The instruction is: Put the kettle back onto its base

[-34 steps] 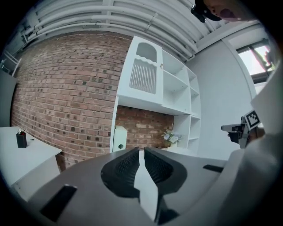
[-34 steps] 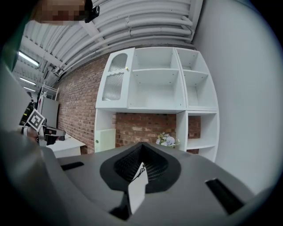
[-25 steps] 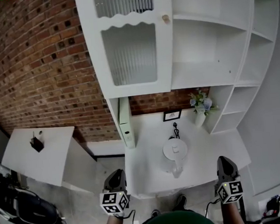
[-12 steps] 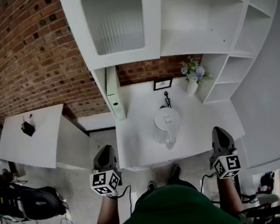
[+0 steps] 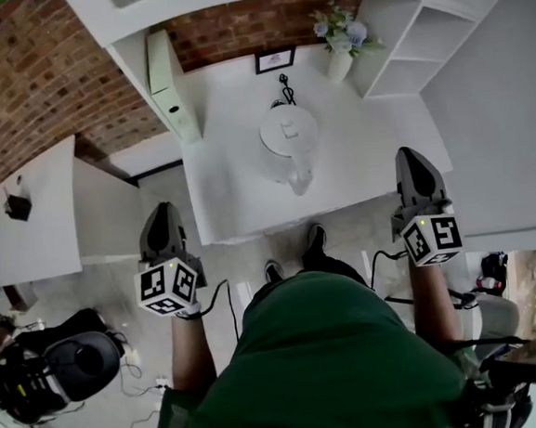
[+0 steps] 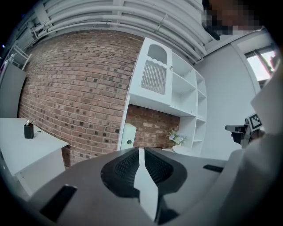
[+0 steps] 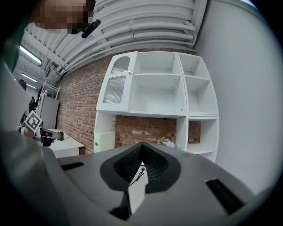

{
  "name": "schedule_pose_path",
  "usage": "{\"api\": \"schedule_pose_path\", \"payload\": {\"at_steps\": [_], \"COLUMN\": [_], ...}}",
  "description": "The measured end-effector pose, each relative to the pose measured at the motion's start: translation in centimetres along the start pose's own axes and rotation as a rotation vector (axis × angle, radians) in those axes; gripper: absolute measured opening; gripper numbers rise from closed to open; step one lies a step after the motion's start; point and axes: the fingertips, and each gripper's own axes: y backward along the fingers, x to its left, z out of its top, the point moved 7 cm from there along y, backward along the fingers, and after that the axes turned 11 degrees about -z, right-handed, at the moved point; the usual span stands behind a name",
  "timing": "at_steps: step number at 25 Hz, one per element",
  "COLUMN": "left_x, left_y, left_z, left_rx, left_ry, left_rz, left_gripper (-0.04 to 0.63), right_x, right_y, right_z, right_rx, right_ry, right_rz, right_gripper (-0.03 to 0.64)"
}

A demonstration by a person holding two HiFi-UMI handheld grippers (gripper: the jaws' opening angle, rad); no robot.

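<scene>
Ahead of and between the two tongs, the round, smooth white kettle (image 5: 289,139) stands on the white worktop (image 5: 238,188), its spout toward the near edge. The left tongs (image 5: 160,220) and right tongs (image 5: 413,163) are each pressed together, pinching nothing, near the front corners. Beyond the kettle lie a black cord (image 5: 287,90), a framed picture (image 5: 275,60) and a flower vase (image 5: 338,61). Open worktop flanks the kettle.

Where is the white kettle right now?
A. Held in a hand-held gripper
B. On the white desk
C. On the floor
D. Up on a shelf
B: the kettle stands on the white desk, just in front of the small picture frame.
</scene>
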Motion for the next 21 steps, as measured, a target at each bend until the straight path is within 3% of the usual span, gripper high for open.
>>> {"api": "schedule_pose_path", "payload": {"at_steps": [13,21], "left_x": [-0.9,-2.4], "left_y": [-2.7,-6.7], "left_z": [-1.0,-2.2], "left_rx": [0.045,0.067], "left_ry": [-0.003,0.007], "left_rz": [-0.022,-0.048], "left_gripper": [0.049,0.049], "right_x": [0.5,-1.6], "right_y": [-2.2,-5.8], "right_z": [-1.4,-3.4], "right_rx": [0.039,0.077], "right_ry": [0.003,-0.013], "right_rz": [0.051,0.065], "right_gripper": [0.012,0.012]}}
